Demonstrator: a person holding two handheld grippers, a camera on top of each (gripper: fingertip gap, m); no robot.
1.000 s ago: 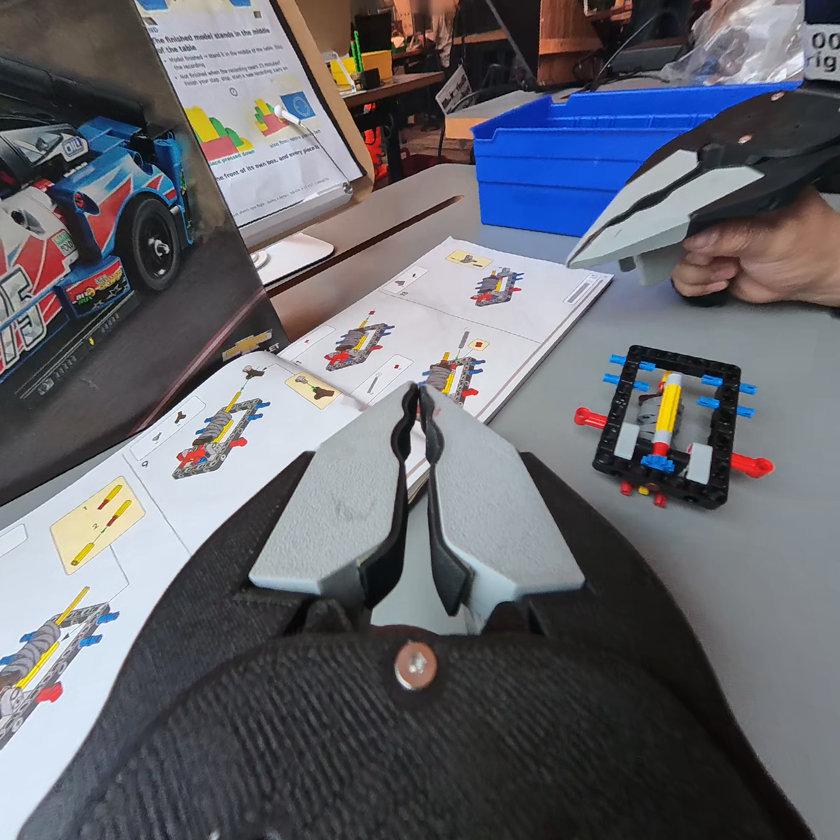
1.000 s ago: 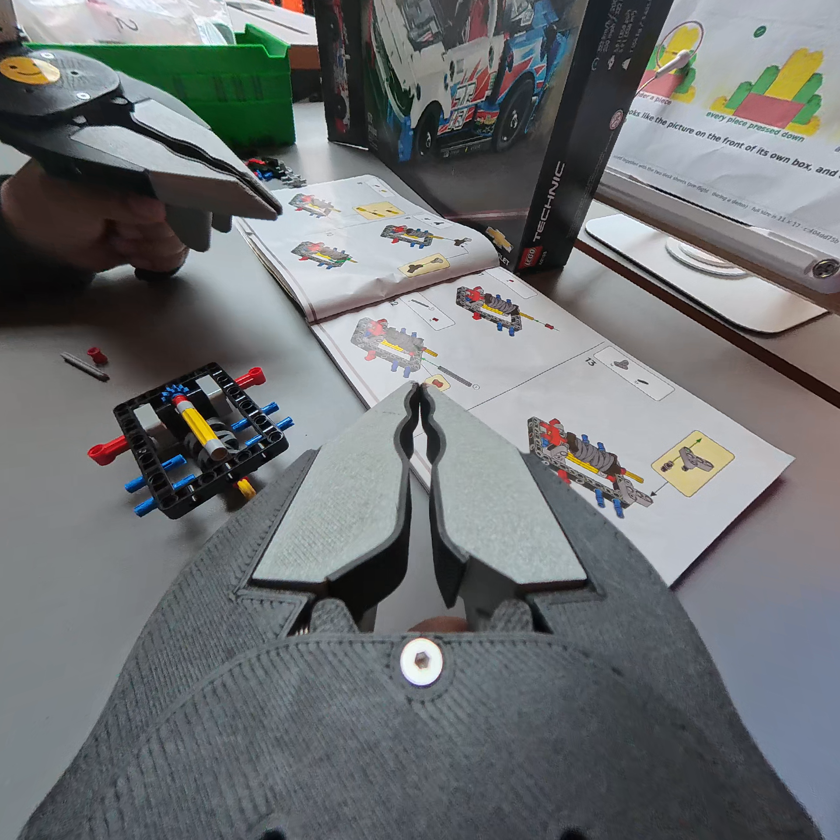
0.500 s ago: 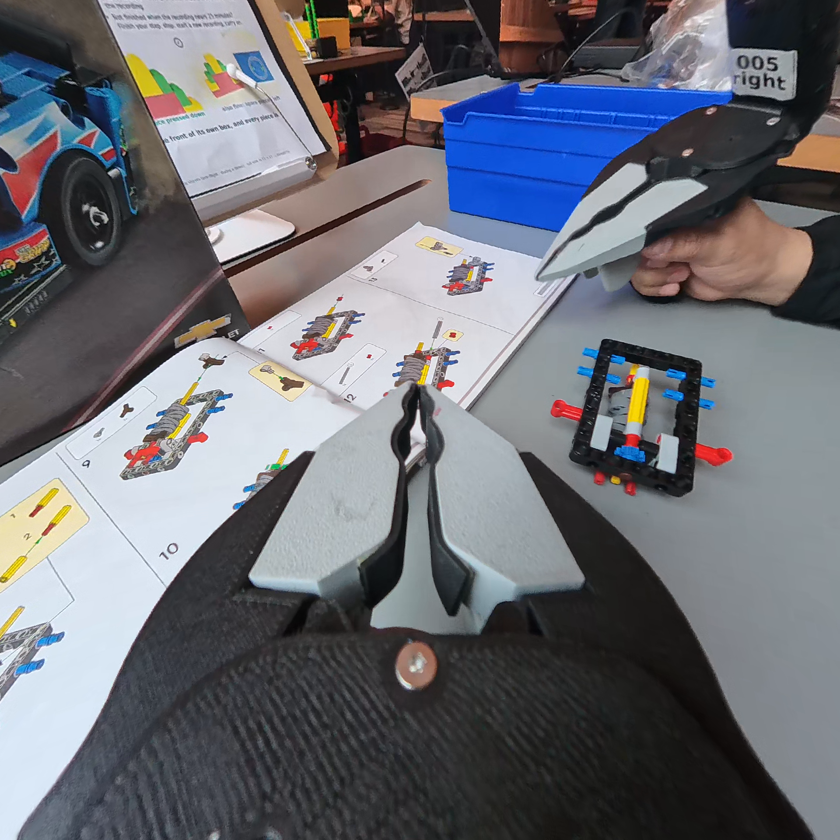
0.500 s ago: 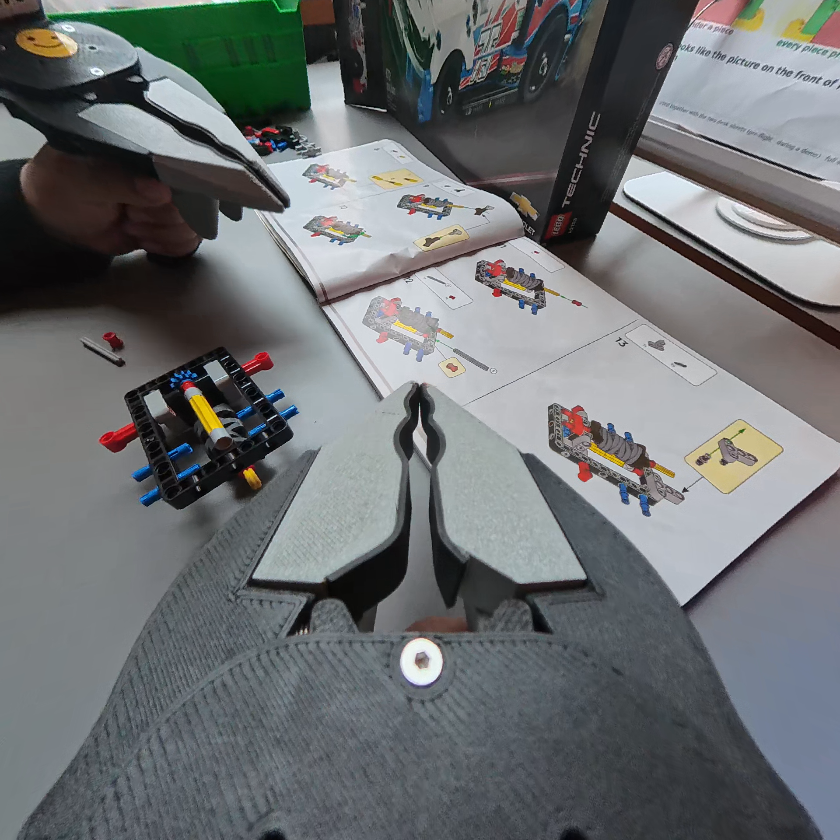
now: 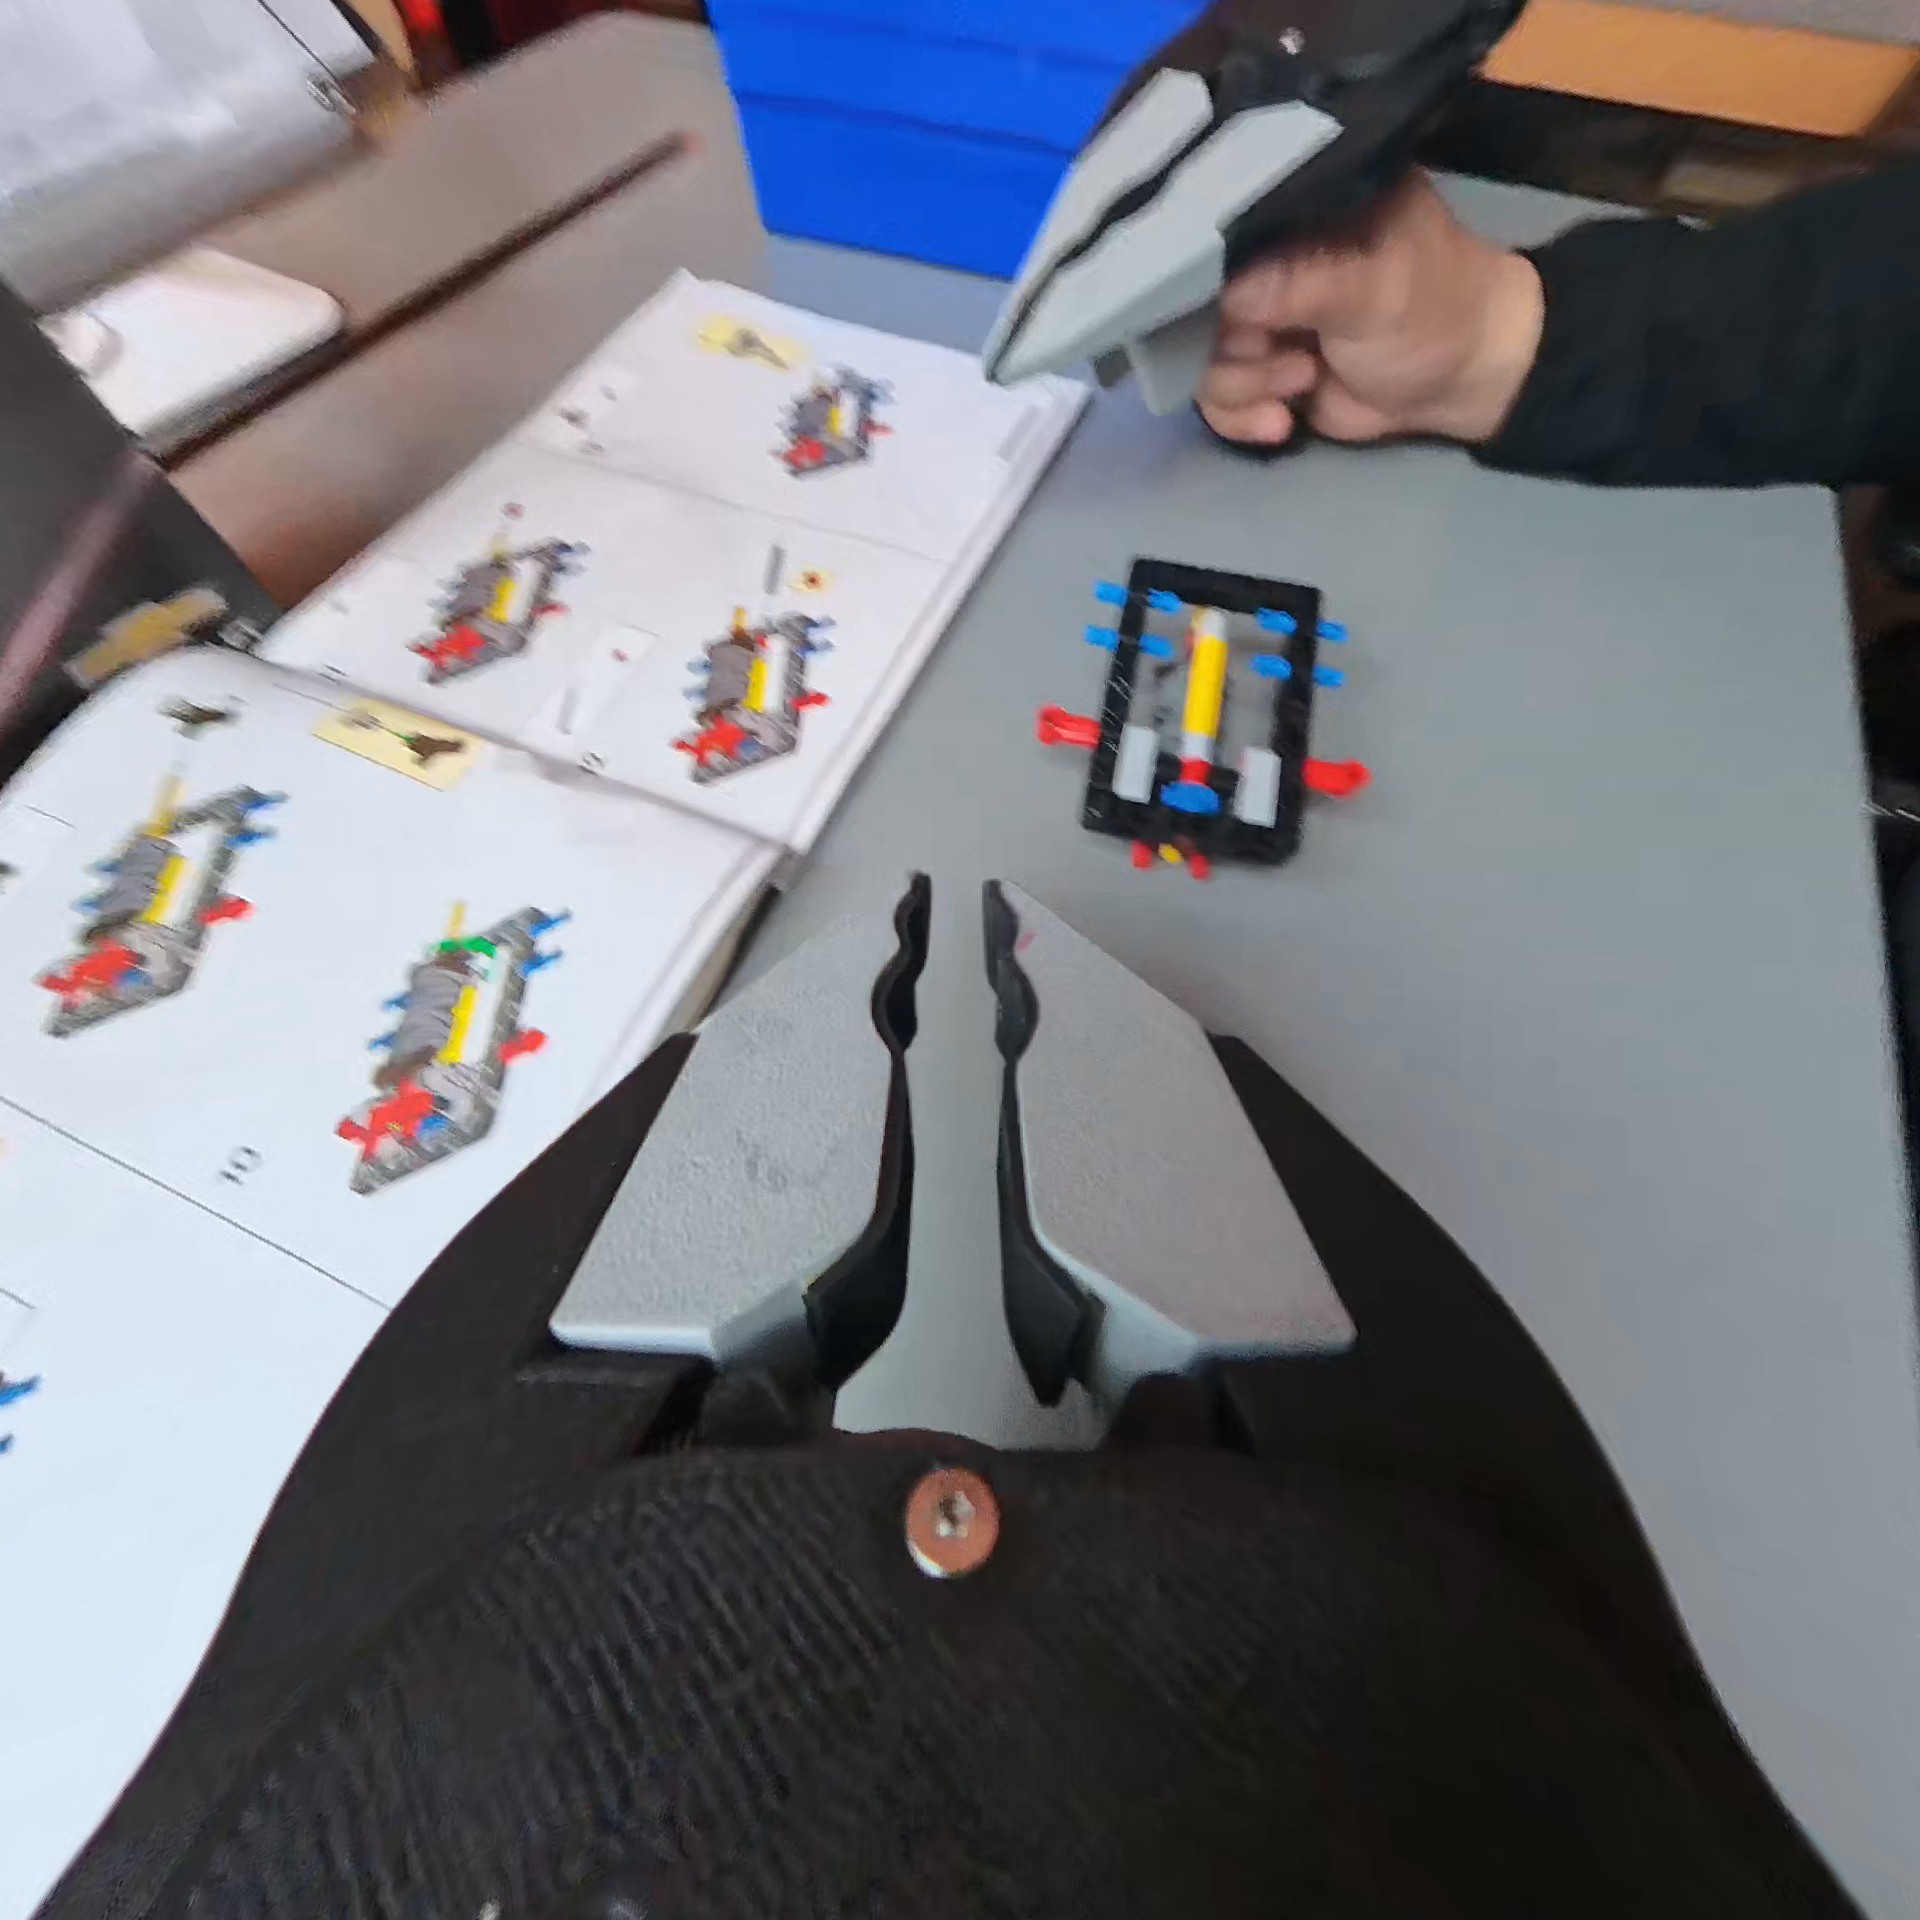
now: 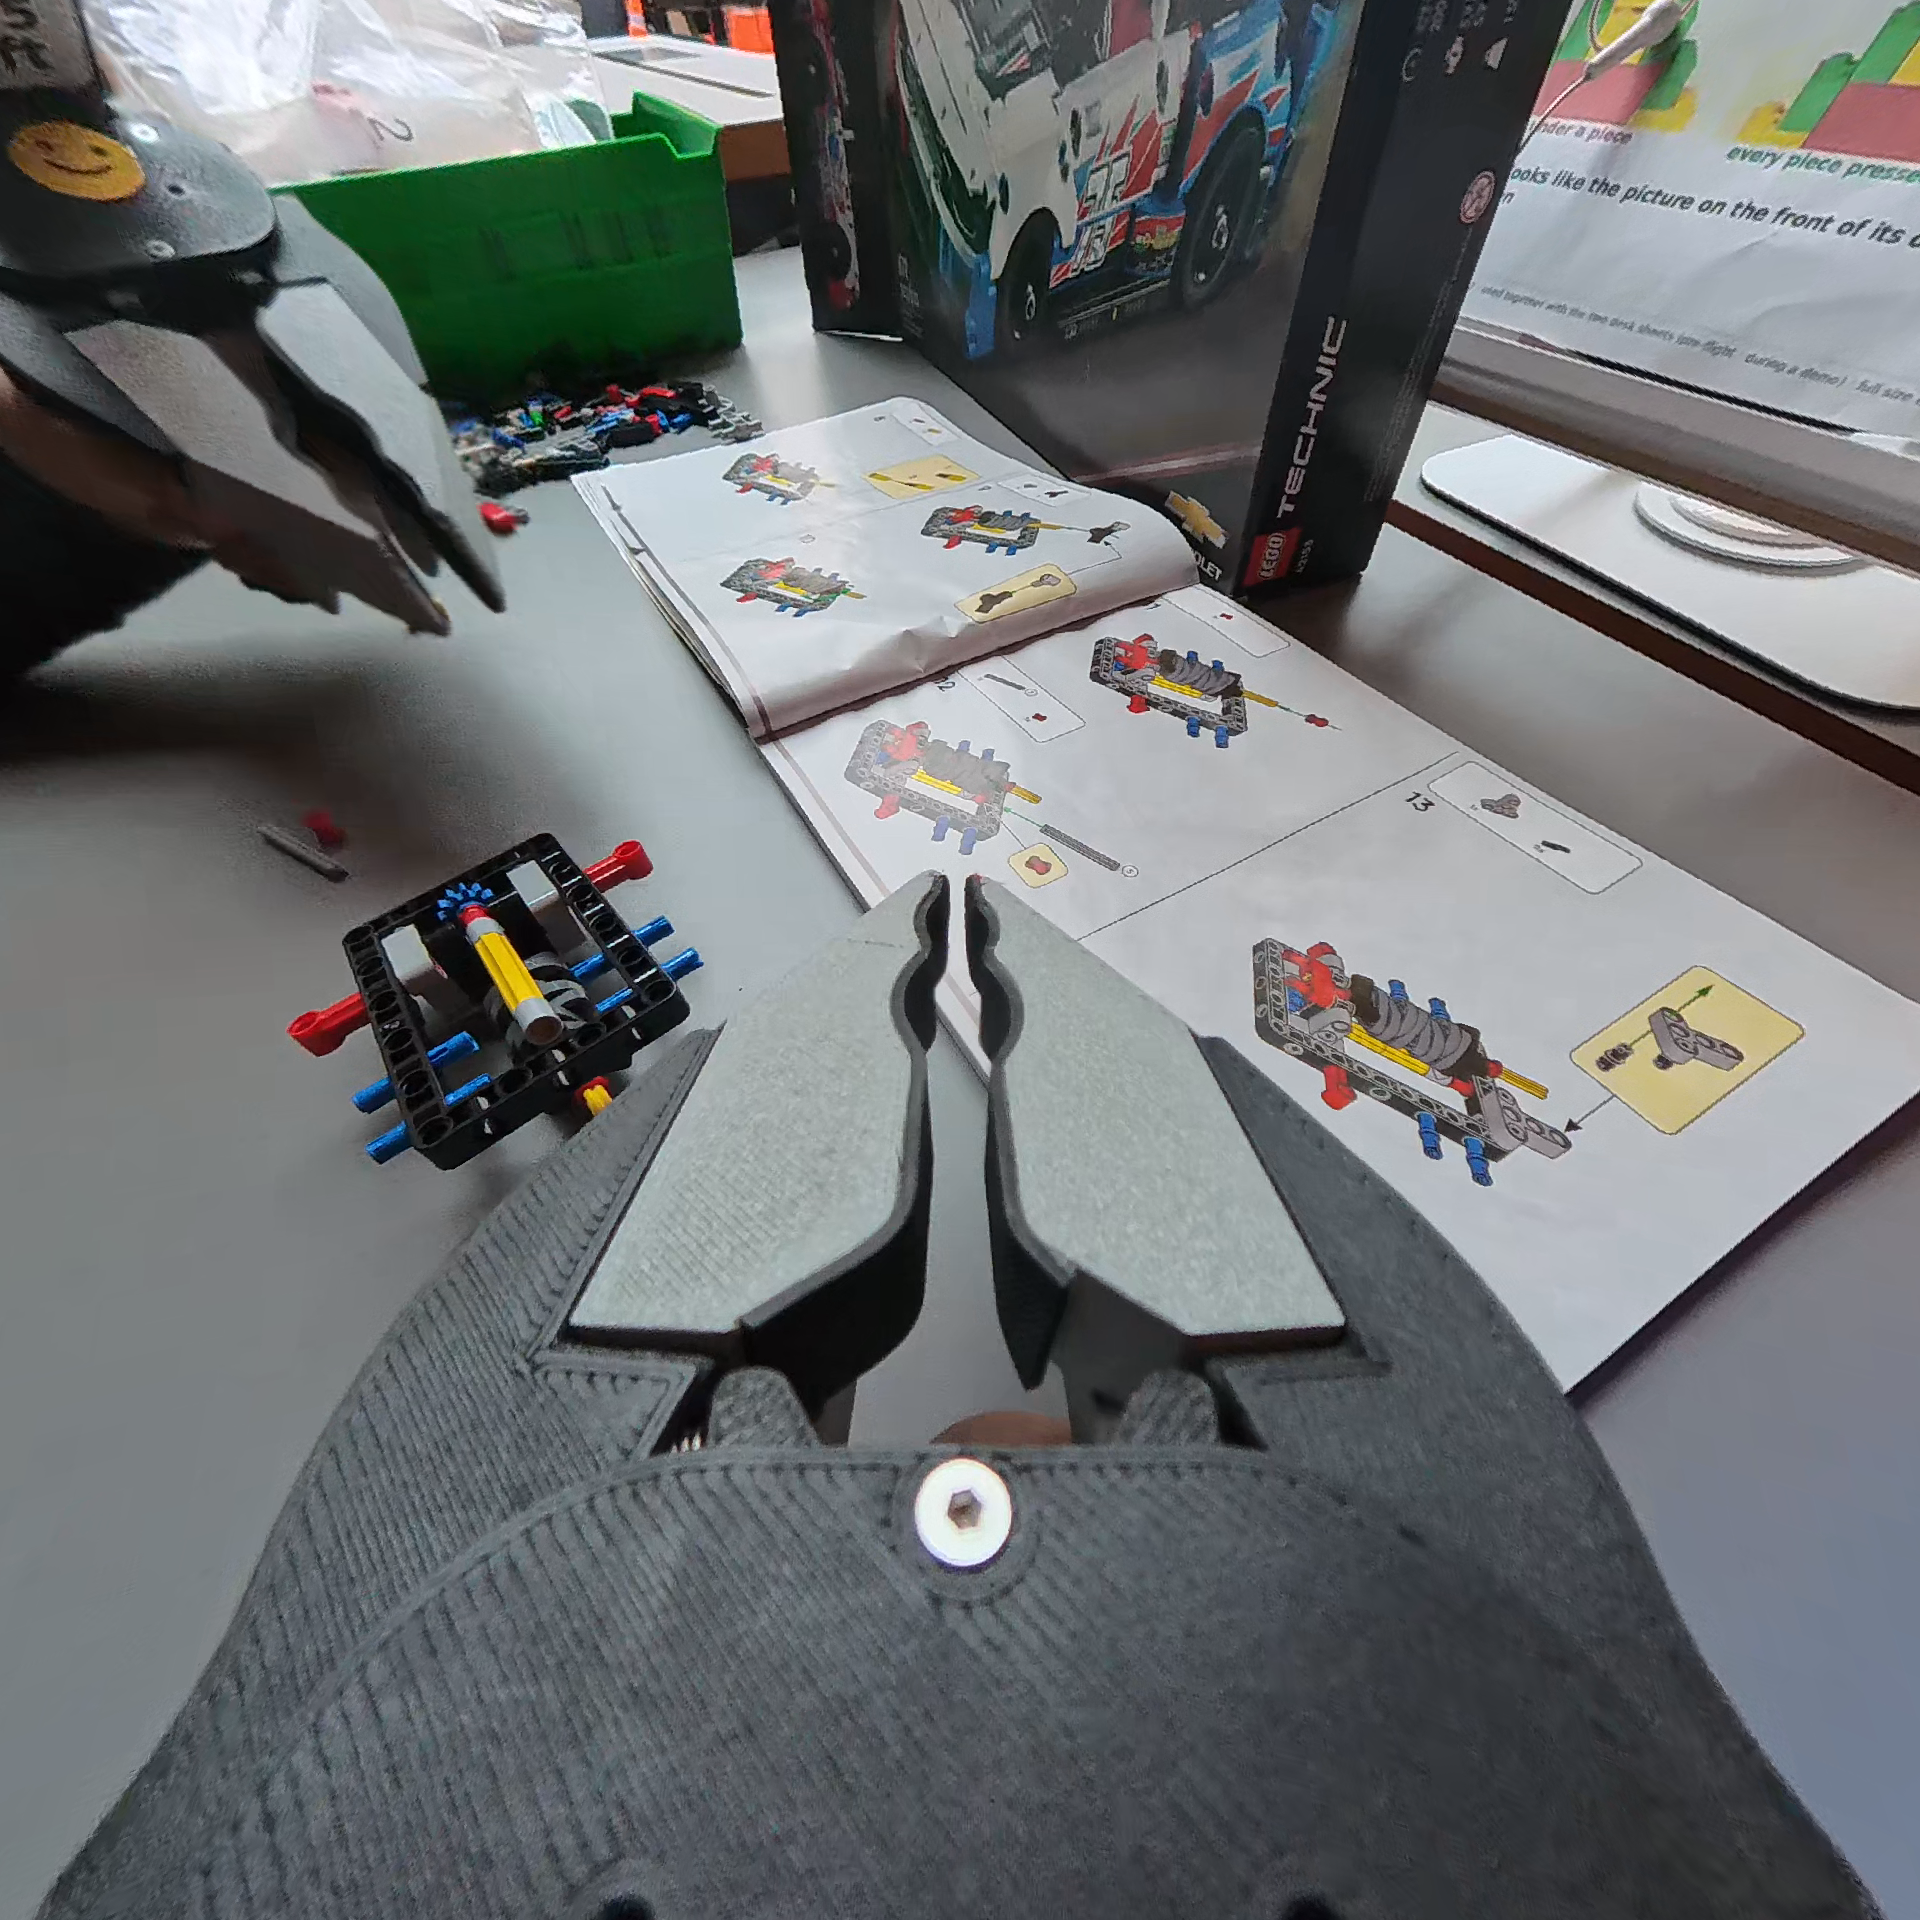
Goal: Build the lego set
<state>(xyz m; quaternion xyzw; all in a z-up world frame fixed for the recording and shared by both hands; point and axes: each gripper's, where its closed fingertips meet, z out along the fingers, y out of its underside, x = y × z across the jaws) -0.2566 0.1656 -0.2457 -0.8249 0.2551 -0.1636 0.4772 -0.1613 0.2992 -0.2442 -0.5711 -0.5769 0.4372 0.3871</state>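
Note:
The part-built lego frame (image 5: pixel 1205 675) lies flat on the grey table: a black rectangle with a yellow axle, grey blocks, and blue and red pins. It also shows in the right wrist view (image 6: pixel 509 977). My left gripper (image 5: pixel 954 896) hovers in front of it over the table by the booklet's edge, slightly open and empty. It shows at the far left in the right wrist view (image 6: pixel 462 613). My right gripper (image 6: pixel 956 883) is shut and empty, beside the frame over the booklet's edge. It is held up beyond the frame in the left wrist view (image 5: pixel 1003 358).
An open instruction booklet (image 6: pixel 1143 810) lies to the right of the frame. The set's box (image 6: pixel 1143 208) stands behind it. A green bin (image 6: pixel 540 260) with loose pieces (image 6: pixel 582 426) before it sits at the back. A dark axle (image 6: pixel 301 847) and a red bush (image 6: pixel 324 826) lie near the frame. A blue bin (image 5: pixel 914 125) stands behind. Left tips to right tips: about 15 cm.
My left gripper has opened slightly and swung right, off the booklet toward the frame. The view tilts down and is blurred. My right gripper stays shut and has shifted little.

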